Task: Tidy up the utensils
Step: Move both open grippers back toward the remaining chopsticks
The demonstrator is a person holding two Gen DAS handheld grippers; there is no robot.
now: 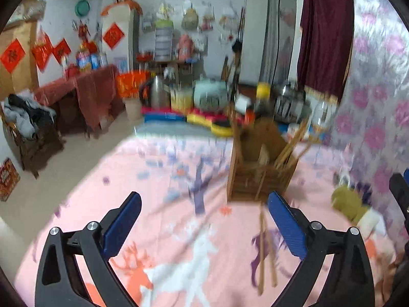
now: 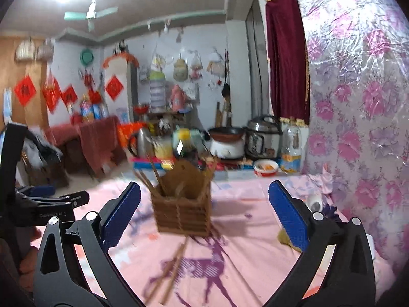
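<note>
A brown wooden utensil holder point(image 1: 260, 179) stands on the pink deer-print bedsheet point(image 1: 158, 204), with several chopsticks and a wooden spoon sticking out of it. It also shows in the right wrist view point(image 2: 182, 215). A pair of wooden chopsticks point(image 1: 264, 250) lies loose on the sheet in front of it, also in the right wrist view point(image 2: 171, 271). My left gripper point(image 1: 204, 220) is open and empty, just left of the loose chopsticks. My right gripper point(image 2: 204, 212) is open and empty, facing the holder above the chopsticks.
An olive-green cloth point(image 1: 350, 204) lies on the sheet to the right. A floral plastic-covered wall point(image 2: 358, 102) runs along the right. Beyond the bed's far edge stand a kettle point(image 2: 141, 140), cookers point(image 2: 263, 138) and bottles on the floor.
</note>
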